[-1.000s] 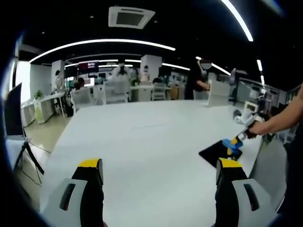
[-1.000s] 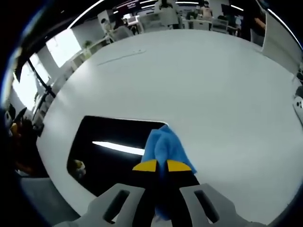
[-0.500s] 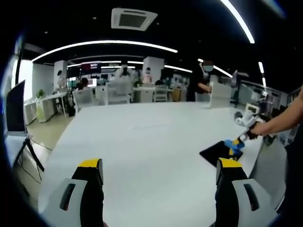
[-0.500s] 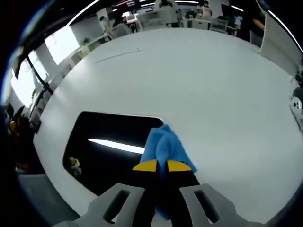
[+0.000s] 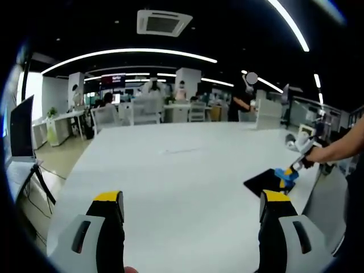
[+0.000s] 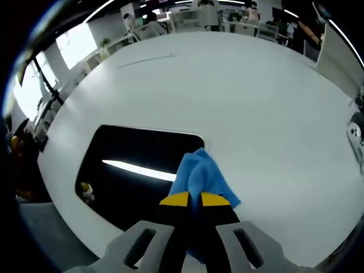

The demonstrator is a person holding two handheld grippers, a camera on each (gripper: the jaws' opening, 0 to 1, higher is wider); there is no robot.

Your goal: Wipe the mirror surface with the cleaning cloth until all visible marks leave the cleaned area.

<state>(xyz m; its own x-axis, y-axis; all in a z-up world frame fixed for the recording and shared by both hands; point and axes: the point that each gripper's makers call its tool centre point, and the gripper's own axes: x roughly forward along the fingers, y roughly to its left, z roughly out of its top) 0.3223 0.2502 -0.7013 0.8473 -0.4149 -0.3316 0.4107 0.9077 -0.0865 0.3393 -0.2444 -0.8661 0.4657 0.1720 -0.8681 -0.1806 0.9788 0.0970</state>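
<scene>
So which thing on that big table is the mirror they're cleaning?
On the wide white table, look near the edge closest to the person. The mirror is the flat dark rectangle lying there, reflecting a bright ceiling light strip, with the blue cloth at its edge.

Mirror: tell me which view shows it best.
The right gripper view: the mirror lies close and large on the table, reflecting a ceiling light, with the cloth at its edge. The left gripper view shows the mirror as a small dark patch far off.
</scene>
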